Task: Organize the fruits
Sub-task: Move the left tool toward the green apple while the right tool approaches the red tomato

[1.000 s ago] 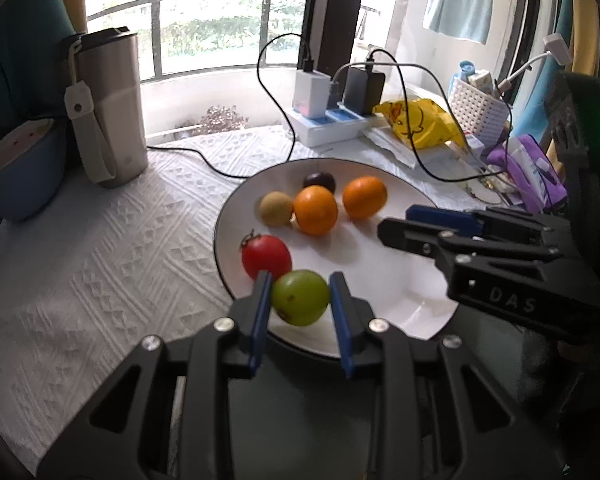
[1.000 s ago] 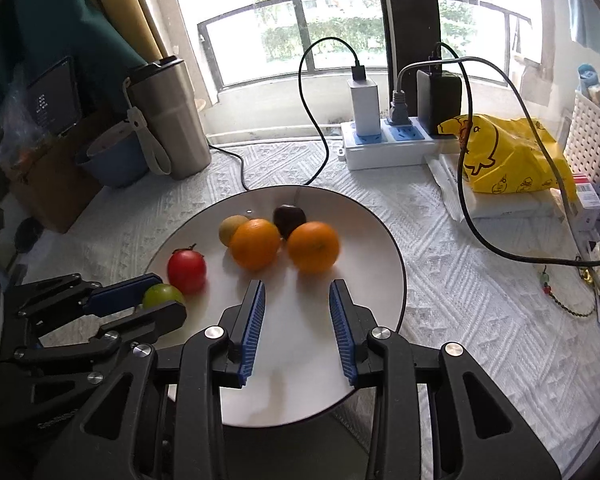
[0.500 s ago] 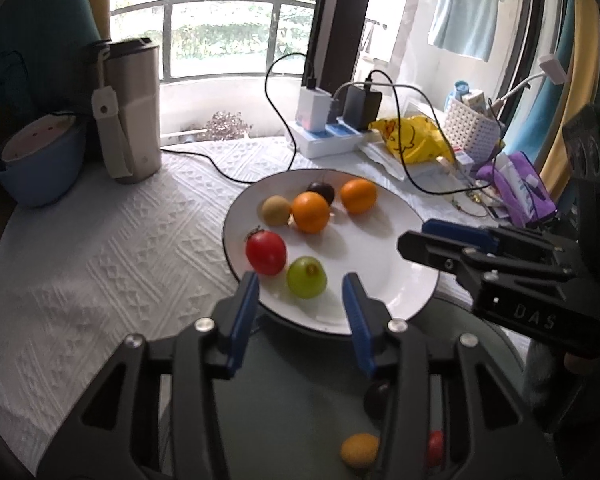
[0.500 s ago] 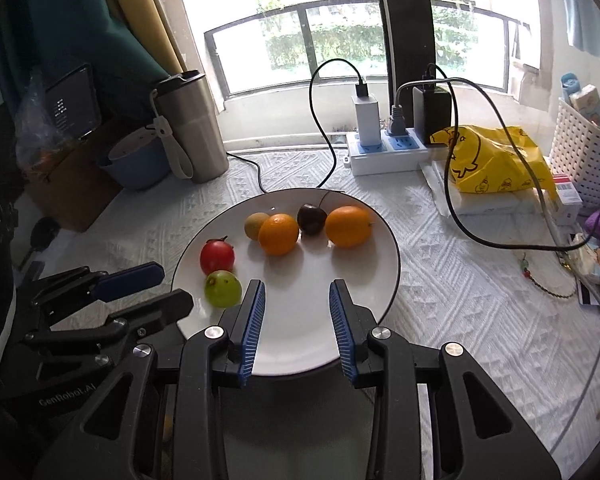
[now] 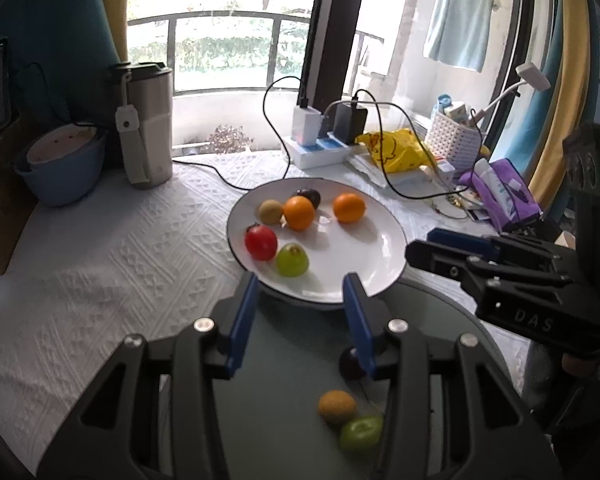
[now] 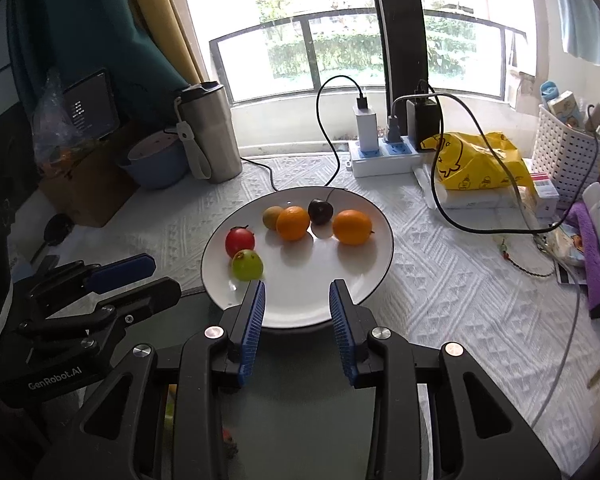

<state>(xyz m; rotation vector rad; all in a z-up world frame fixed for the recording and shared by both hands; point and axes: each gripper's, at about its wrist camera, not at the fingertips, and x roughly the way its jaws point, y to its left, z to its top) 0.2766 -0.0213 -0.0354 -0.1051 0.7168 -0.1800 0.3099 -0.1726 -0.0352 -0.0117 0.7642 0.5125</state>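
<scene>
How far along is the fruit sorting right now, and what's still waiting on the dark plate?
Done: six fruits sit on the white plate, including the green fruit beside the red tomato. In hand: nothing; the left gripper and right gripper are both open and empty. Left: on the dark plate, a yellowish fruit, a green one and a dark one remain.

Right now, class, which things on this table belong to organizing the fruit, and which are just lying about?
Job:
white plate
red tomato
green grape
two oranges
dark cherry
dark green tray

Lying about:
steel tumbler
power strip
yellow bag
white basket
</scene>
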